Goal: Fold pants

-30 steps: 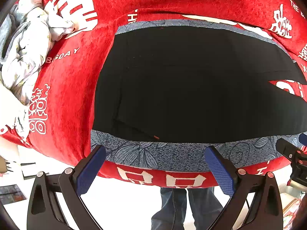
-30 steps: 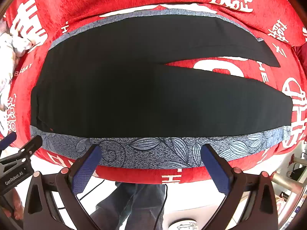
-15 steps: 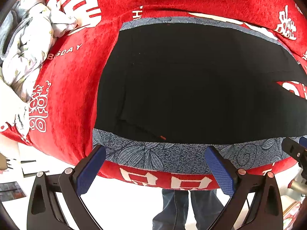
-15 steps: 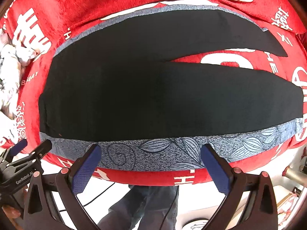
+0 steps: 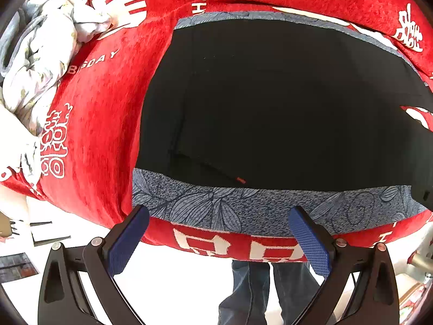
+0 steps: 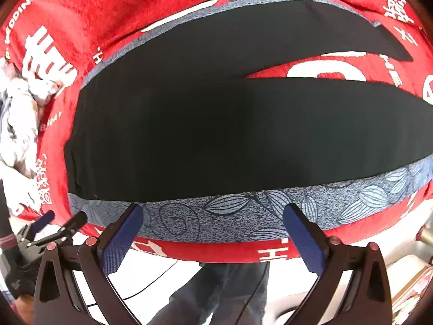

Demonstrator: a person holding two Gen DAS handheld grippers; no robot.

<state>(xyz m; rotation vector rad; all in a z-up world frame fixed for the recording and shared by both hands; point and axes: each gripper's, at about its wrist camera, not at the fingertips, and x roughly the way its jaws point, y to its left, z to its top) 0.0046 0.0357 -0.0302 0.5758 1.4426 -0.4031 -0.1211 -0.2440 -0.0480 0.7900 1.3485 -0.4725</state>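
Black pants: the pants (image 5: 284, 103) lie flat and unfolded on a grey leaf-print cloth (image 5: 243, 205), waist to the left, the two legs running right and parted in a narrow V.
Change: both views sit closer to the near edge than a second ago; in each, the pants fill more of the frame and the grey border has slid down toward the fingertips. The pants themselves have not shifted.
Meaning: this looks like the approach, with no fold begun; I judge the first grasp will be along the near edge.
Left gripper: the left gripper (image 5: 219, 241) hangs just off the table edge near the waist end, fingers spread wide and empty.
Right gripper: the right gripper (image 6: 213, 238) hangs off the same edge toward the legs, fingers likewise spread wide, gripping nothing.
Surface: a red plush cover (image 5: 102, 113) with white lettering drapes the table; the grey cloth lies on it under the pants.
Left side: a crumpled pale floral bundle (image 5: 40, 62) rests on the cover, well apart from the pants.
Room: pale floor below the edge; a person's legs in jeans (image 6: 222, 292) stand there.
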